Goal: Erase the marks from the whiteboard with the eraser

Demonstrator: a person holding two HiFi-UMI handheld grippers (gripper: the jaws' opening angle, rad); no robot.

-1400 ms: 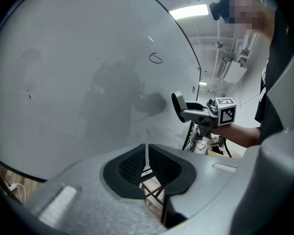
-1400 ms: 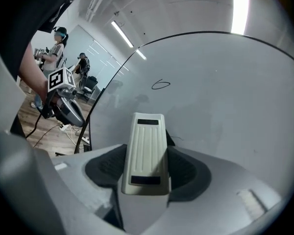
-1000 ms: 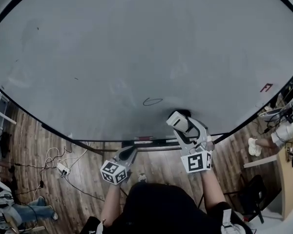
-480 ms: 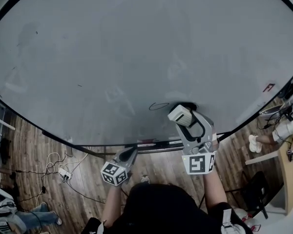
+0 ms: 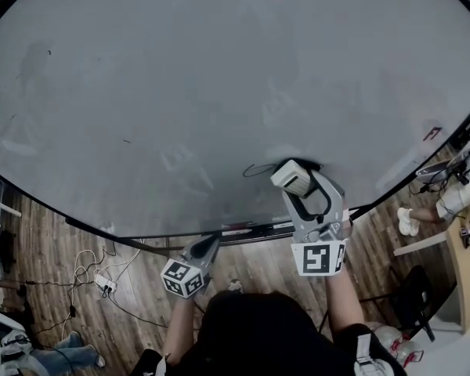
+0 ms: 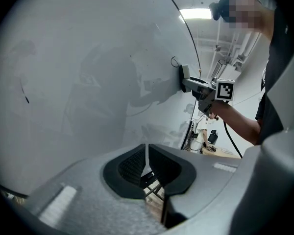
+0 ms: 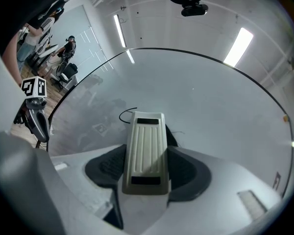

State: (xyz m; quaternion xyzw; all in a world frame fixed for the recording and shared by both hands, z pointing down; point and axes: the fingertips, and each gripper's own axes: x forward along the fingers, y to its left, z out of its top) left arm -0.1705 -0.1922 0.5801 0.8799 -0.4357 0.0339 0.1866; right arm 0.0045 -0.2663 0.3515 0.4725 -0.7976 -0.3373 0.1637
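**One loop of ink at the eraser's edge**

Right gripper (image 7: 147, 174) is clamped on the eraser (image 7: 145, 140), its jaws pressing the two long sides, ribbed back facing the camera. The eraser's felt face looks to be flat against the whiteboard (image 5: 219, 77), low on it and right of centre. A thin dark mark (image 7: 125, 113), an open curve, peeks out just beside the eraser's far left corner; the rest of it, if any, is hidden under the pad.

Left gripper (image 6: 147, 161) has its jaws closed together with nothing between them, and hangs low near the board's bottom edge, well apart from the work.

For this stroke, I would keep the pad square to the surface so the whole face rubs, not one corner, and push leftward across the curve with steady pressure. The grip sits toward the eraser's near end, so too much tilt could lever it loose in the jaws. A short overlapping pass back should clear any ghost line.

Farther out, a small dash (image 5: 126, 141) and a speck (image 5: 49, 52) lie to the left, and a reddish mark (image 5: 432, 131) sits near the right edge.
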